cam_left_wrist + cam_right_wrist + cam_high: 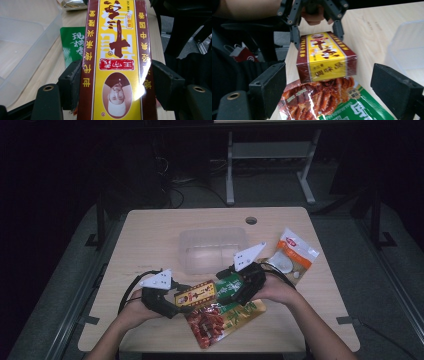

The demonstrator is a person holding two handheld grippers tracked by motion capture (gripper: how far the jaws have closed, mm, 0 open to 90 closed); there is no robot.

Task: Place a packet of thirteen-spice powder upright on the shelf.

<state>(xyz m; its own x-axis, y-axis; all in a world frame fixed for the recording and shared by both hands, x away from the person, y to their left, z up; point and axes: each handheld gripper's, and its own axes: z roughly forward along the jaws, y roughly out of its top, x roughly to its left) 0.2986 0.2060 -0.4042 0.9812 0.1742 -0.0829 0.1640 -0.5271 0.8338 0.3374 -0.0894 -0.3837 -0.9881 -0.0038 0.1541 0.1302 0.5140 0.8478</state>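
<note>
Box: long, yellow face, maroon borders, glossy wrap; left gripper jaws clamp its sides. Right gripper jaws released, apart. Clear tub holds nothing.

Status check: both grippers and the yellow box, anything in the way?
Left gripper shut on the yellow box, held above the table. Right gripper open, jaws clear of the box end. Green snack pouch lies below; clear tub beyond, path open.
</note>
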